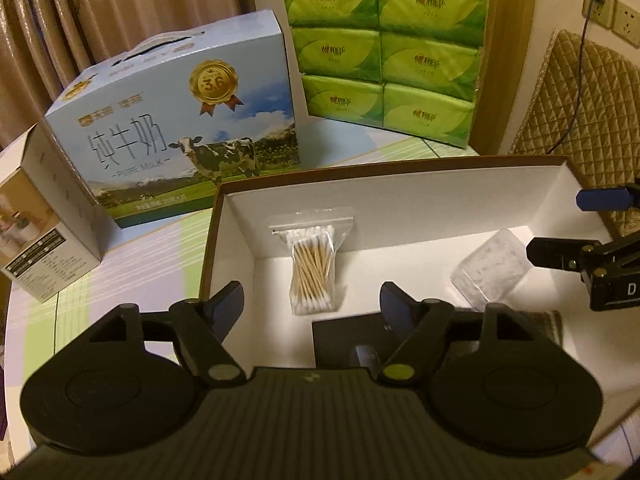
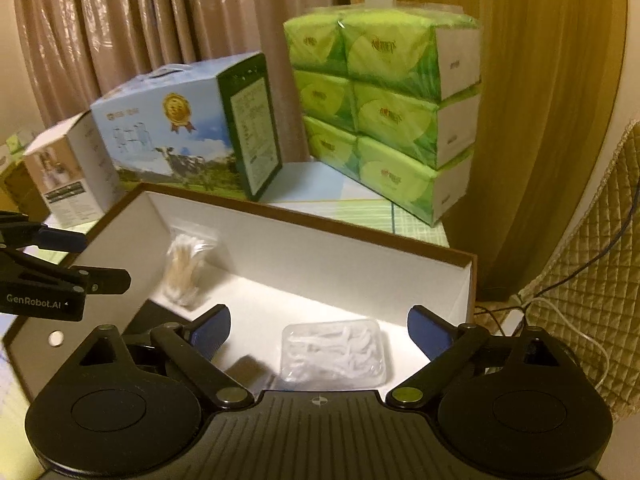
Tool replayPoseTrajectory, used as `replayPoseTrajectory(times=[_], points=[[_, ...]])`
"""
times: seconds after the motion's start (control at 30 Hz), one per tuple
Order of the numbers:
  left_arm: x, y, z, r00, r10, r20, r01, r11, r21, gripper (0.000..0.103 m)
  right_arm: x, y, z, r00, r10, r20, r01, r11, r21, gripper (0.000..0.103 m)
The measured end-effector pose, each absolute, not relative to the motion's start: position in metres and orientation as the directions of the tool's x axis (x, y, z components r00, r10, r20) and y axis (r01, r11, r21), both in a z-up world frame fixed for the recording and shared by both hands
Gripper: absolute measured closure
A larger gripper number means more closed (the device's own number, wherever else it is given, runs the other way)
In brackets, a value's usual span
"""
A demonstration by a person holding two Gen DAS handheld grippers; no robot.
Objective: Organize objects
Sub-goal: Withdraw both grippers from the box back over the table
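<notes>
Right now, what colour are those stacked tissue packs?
Green, leaf-patterned tissue packs; clearest in the left wrist view.

Home room: draped curtains (image 2: 120, 40), quilted chair cover (image 1: 580, 120), tissue multipack (image 1: 384, 52), milk carton (image 1: 176, 128) on checked tablecloth (image 1: 160, 236).

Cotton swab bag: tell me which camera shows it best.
The left wrist view. There the cotton swab bag lies sharp and near the centre of the open box, with its wooden sticks and white tips distinct. The right wrist view shows the same bag only as a blurred pale bundle against the box's far left corner.
</notes>
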State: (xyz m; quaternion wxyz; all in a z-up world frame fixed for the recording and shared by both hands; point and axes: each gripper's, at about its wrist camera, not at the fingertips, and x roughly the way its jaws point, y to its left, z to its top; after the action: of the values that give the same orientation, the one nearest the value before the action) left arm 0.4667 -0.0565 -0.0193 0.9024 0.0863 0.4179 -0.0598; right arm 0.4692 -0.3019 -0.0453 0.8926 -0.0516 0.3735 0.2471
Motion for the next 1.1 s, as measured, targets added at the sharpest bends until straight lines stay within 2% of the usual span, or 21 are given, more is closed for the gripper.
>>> replayPoseTrajectory(times=[0.6,1.1], points=[[0.380,-0.043,0.027,0.689,-0.060,-0.722,0.107,0.994,0.020,0.029,0.397,-0.323,-0.013,0.597,0.471,-0.650,-0.488,0.856,0.173,0.009],[0.296,-0.021,0.033,0.687,-0.041,-0.725,0.020,0.999,-0.038,0.027,0.332,-0.323,-0.001,0.575,0.516,-0.634,-0.527,0.827,0.195,0.009]])
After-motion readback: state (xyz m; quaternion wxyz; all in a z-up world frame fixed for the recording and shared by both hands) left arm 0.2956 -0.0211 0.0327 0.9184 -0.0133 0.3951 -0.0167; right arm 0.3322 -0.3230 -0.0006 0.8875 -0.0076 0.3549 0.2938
